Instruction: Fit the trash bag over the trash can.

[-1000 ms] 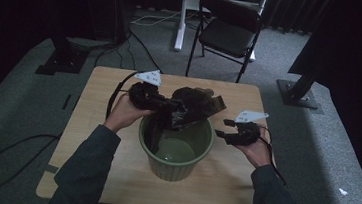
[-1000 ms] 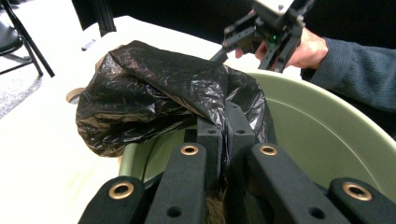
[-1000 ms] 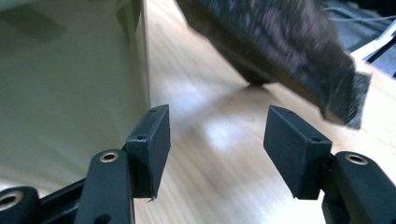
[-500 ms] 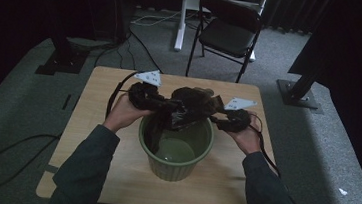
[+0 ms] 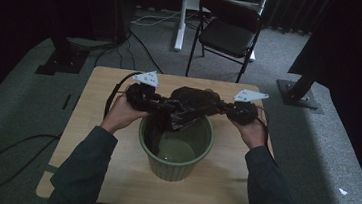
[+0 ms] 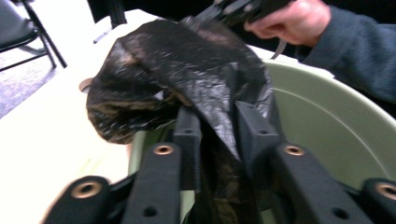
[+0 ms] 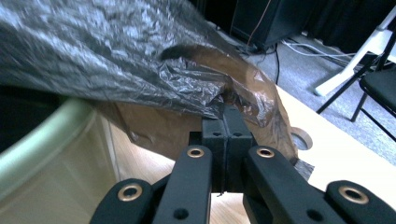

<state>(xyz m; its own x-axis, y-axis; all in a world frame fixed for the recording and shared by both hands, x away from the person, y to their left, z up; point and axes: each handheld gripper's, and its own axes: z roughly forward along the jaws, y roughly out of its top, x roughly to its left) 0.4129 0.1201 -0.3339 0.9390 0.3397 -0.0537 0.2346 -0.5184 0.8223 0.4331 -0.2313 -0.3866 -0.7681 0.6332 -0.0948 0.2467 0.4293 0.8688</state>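
A crumpled black plastic bag (image 5: 191, 103) hangs stretched between my two grippers over the far rim of a green ribbed bin (image 5: 162, 168). My left gripper (image 5: 167, 108) is shut on the bag's left side. In the left gripper view a fold of the bag (image 6: 187, 70) runs down between the jaws (image 6: 217, 135), above the bin's inner wall (image 6: 327, 121). My right gripper (image 5: 217, 107) holds the bag's right side. In the right gripper view its jaws (image 7: 225, 123) are pressed together on the bag's edge (image 7: 116, 60), beside the bin's rim (image 7: 42, 144).
The bin stands in the middle of a small wooden table (image 5: 96, 124) with a round cable hole (image 7: 301, 137) near the far edge. A black folding chair (image 5: 228, 31) and a white stand (image 5: 181, 16) are behind the table. Cables lie on the grey floor.
My right gripper has moved left from beside the bin to the bag and shut on its edge. The left gripper has kept its hold over the bin.
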